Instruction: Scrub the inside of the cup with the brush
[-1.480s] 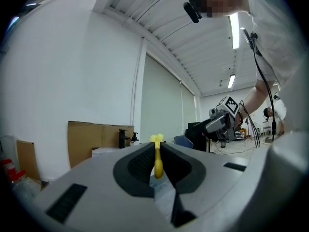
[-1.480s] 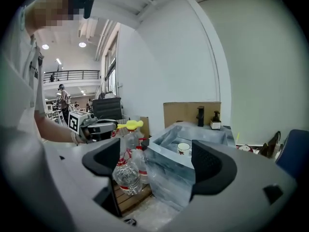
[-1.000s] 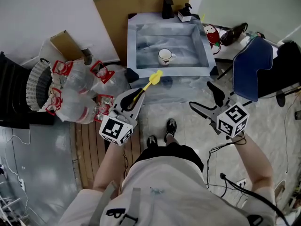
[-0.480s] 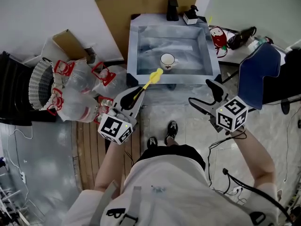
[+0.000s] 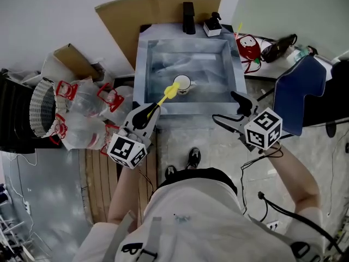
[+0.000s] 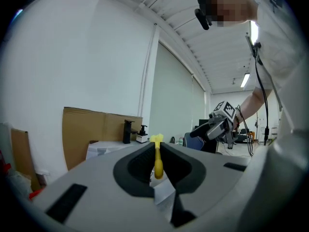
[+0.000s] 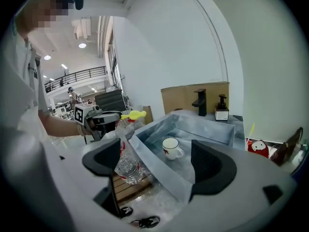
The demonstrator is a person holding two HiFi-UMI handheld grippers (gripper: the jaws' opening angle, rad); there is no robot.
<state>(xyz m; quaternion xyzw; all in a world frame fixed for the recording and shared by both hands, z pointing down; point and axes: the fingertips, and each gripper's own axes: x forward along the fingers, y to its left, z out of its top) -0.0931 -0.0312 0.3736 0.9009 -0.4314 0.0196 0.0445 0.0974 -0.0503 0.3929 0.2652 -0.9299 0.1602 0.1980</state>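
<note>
A: What is the left tool [image 6: 157, 151] doing?

B: Its jaws are pressed together on the handle of the yellow brush [image 5: 166, 96]. The brush sticks out forward past the jaw tips, with the yellow head at the far end.

A: And the right tool [image 7: 154, 151]?

B: Its jaws stand wide apart and there is nothing gripped between them. Its own view looks through the gap into the sink [image 5: 143, 64].

A: Where is the cup [image 5: 181, 84]?

B: It stands upright on the floor of the sink basin, towards the near side. It is white, with a small red mark on its side and a handle.

A: Is the brush touching it?

B: No. From the head view the brush head overlaps the near rim just beside the cup. The right gripper view shows the brush held up in the air off the sink's left side, apart from the cup.

A: What else is around?

B: A black faucet [image 5: 188, 10] and a soap dispenser [image 5: 211, 25] stand on the back rim. A cardboard sheet [image 5: 147, 15] leans against the wall behind the sink. Clear plastic bottles [image 5: 87, 113] are piled on the floor to the left.
</note>
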